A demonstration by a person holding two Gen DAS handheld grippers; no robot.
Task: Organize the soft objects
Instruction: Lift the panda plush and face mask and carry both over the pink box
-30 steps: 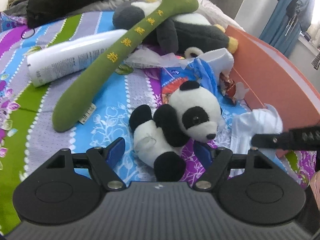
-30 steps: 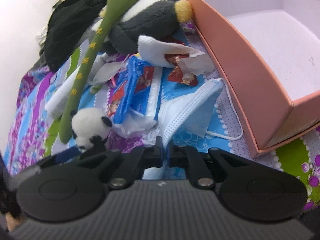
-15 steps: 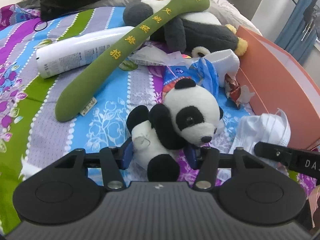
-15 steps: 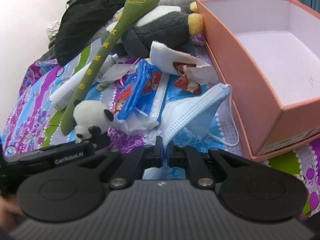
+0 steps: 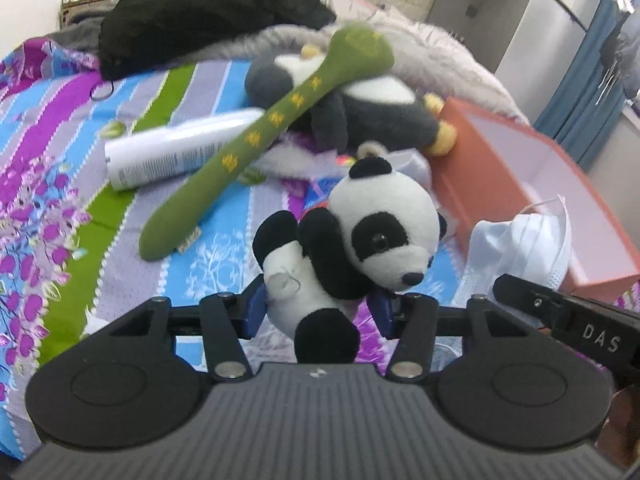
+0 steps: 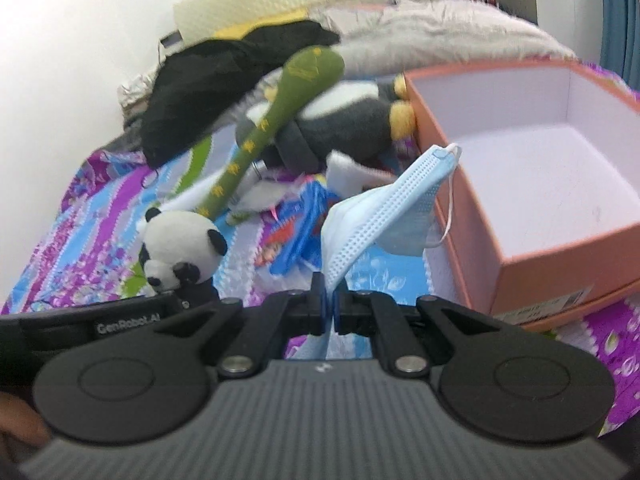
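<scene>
the small panda plush (image 5: 352, 236), white with black ears, eye patches and limbs, is raised clear of the bedspread, head up and tilted, nose toward the lower right in the left wrist view, its body squeezed from both sides. the blue and white face mask (image 6: 384, 216) hangs folded in the air, pinched at its lower edge, one ear loop dangling just beside the wall of the open orange box (image 6: 476, 208), whose pale inside holds nothing. a long green plush stick (image 5: 272, 132) with yellow characters leans on a larger grey and white plush (image 5: 372, 116) lying against the box's far corner.
</scene>
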